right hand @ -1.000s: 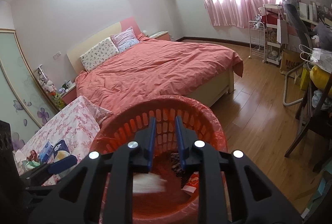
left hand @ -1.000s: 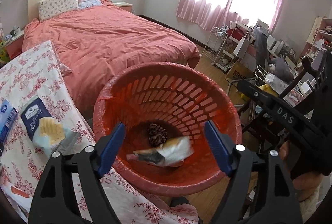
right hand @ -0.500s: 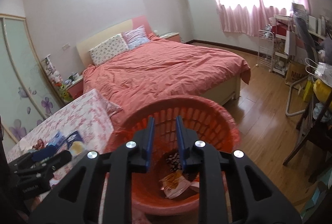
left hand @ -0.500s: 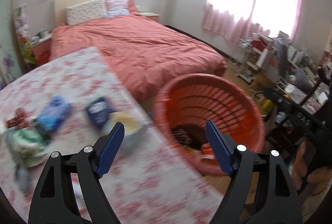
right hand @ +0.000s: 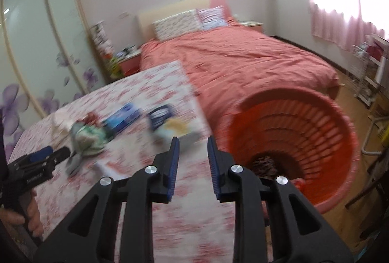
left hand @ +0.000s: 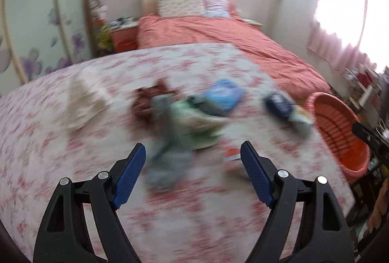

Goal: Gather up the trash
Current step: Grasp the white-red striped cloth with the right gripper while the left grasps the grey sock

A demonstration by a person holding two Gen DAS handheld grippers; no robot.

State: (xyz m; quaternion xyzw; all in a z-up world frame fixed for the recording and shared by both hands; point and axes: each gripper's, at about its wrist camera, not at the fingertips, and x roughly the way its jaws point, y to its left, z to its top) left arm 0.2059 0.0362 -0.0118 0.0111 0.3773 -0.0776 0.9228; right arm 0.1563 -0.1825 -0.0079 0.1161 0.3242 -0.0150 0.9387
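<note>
Blurred trash lies on the floral-cloth table (left hand: 73, 177): a beige paper (left hand: 82, 102), a red wrapper (left hand: 145, 102), a grey-green wrapper (left hand: 175, 134), a blue packet (left hand: 226, 95) and a dark blue snack bag (left hand: 279, 104). My left gripper (left hand: 193, 158) hangs open above the grey-green wrapper, with nothing between its pads. The orange basket (right hand: 340, 122) stands off the table's right edge, with a dark cone-like piece (right hand: 263, 163) at its bottom. My right gripper (right hand: 193, 148) hovers over the table edge beside the basket, its jaws a narrow gap apart and empty. The snack bag (right hand: 165, 122) lies just ahead of it.
A bed with a coral cover (right hand: 243, 61) lies beyond the table and basket. A wardrobe with flowered glass doors (right hand: 36, 44) fills the left wall. A nightstand (left hand: 124, 36) stands by the bed's head. Shelves and clutter (right hand: 372, 73) line the right side below the pink curtains.
Both views have swung left, from over the basket to over the table. A wrapper seen falling into the basket a second ago now lies inside it. Both grippers are empty.
</note>
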